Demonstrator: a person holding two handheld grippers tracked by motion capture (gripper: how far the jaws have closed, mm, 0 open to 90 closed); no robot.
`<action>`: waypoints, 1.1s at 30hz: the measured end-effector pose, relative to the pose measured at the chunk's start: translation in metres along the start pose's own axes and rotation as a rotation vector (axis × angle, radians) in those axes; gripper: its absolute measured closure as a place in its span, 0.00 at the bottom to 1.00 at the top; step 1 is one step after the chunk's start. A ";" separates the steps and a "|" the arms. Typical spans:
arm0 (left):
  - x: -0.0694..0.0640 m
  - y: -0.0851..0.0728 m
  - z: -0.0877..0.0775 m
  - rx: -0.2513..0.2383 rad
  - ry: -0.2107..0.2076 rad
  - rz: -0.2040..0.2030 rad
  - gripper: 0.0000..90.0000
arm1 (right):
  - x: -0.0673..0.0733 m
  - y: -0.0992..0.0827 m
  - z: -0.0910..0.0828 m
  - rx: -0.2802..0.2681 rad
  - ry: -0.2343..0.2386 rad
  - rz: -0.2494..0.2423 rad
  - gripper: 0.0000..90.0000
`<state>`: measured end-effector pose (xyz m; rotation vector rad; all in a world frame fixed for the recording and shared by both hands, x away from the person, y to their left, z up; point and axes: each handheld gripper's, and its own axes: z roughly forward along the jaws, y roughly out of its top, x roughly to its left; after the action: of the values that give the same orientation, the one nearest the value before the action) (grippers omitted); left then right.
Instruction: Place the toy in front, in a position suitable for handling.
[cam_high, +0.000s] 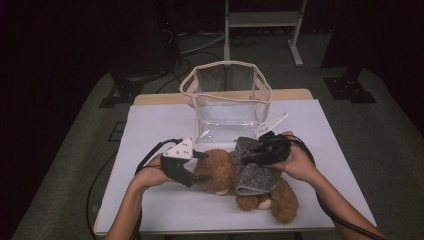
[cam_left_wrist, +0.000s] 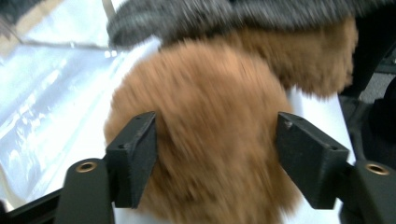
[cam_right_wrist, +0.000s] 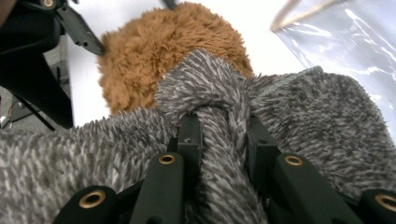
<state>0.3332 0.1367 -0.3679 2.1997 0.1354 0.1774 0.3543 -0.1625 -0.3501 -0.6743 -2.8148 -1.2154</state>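
Overhead, white table (cam_high: 165, 200), dark room.

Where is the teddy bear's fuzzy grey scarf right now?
In the high view the grey scarf lies across the brown teddy bear near the table's middle, just in front of the clear bag. The right gripper pinches a fold of it.

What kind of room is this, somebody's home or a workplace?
Probably a lab or recording studio, not a home: dark curtains surround one white-topped table, cables trail over the floor by a metal stand, and a person works a hand-held gripper on a teddy bear.
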 end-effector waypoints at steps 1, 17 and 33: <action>0.001 0.003 0.003 0.004 0.001 0.002 0.28 | 0.003 0.001 0.001 -0.004 0.003 -0.009 0.80; 0.005 0.002 0.018 0.035 0.030 -0.031 0.35 | 0.017 -0.046 -0.043 -0.138 -0.098 -0.002 0.79; 0.004 0.002 0.018 0.041 0.024 -0.028 0.35 | 0.025 -0.132 -0.068 -0.168 -0.116 0.167 0.79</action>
<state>0.3408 0.1224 -0.3763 2.2361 0.1847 0.1867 0.2697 -0.2807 -0.3895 -0.9971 -2.6978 -1.4354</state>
